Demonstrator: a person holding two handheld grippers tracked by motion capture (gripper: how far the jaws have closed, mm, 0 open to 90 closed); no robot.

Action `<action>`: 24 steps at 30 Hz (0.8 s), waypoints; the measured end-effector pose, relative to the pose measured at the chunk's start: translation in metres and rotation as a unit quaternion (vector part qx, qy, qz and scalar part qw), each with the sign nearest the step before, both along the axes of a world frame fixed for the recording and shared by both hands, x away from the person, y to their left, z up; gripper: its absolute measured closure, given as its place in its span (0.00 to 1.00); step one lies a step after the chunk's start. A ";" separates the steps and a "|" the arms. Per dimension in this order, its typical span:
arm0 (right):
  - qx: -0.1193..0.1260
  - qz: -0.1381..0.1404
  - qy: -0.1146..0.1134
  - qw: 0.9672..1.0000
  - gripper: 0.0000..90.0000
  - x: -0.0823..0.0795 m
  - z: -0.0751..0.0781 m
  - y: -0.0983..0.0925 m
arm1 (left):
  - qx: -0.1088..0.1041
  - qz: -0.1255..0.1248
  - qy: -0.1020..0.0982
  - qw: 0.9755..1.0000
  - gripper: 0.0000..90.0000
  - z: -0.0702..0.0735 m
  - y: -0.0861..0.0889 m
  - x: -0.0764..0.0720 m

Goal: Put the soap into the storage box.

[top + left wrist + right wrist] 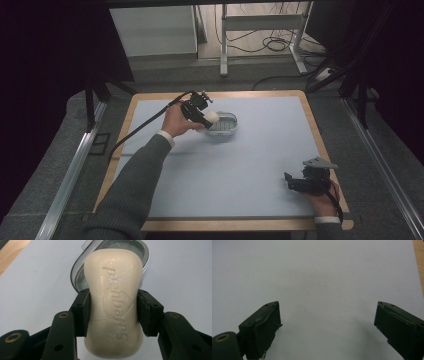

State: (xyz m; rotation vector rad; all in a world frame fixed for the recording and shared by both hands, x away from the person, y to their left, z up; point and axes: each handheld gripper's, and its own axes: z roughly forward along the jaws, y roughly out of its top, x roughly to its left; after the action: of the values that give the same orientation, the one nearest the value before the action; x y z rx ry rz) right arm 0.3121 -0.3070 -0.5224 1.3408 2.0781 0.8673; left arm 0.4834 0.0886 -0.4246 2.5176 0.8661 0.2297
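Table (pixel 260 165): a pale blue mat is covering a wooden board; its light wood rim is showing along all four edges in the high view.
Your left arm (pixel 135 185): a grey sleeve is reaching in from the bottom left toward the far middle of the mat.
Left gripper (pixel 202 118): you are holding it over the left end of the dish, and its black cable is trailing off to the left. Its jaws are clamping the soap bar by its two long sides.
Right gripper (pixel 292 182): you are resting it near the mat's near right corner, well apart from the dish. In the right gripper view (pixel 327 325) its jaws are standing wide apart, gripping nothing, with bare mat between them.
Soap dish (pixel 226 125): an oval clear dish is sitting on the far middle of the mat; in the left gripper view (pixel 80 272) its rim is showing just behind the bar.
Soap bar (pixel 113 302): a cream oval bar with embossed lettering is sitting pinched between the left jaws, at the dish's left end (pixel 212 117); you cannot tell whether it is touching the dish.
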 end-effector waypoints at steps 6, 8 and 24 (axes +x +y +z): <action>0.002 -0.004 -0.003 1.000 0.08 0.000 0.001 -0.002 | 0.004 -0.005 0.005 1.000 0.55 -0.004 -0.006 0.003; 0.001 -0.003 -0.001 1.000 0.08 0.000 0.001 -0.002 | 0.010 -0.009 -0.002 1.000 0.55 -0.001 -0.012 0.003; 0.002 -0.002 0.000 1.000 0.08 0.000 -0.001 -0.002 | 0.030 -0.044 -0.009 0.999 0.55 -0.002 -0.041 0.021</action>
State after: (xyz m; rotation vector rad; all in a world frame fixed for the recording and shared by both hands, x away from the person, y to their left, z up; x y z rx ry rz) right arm 0.3124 -0.3094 -0.5229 1.3473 2.0742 0.8696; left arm 0.5044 0.0479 -0.4265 2.5983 0.7488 0.2536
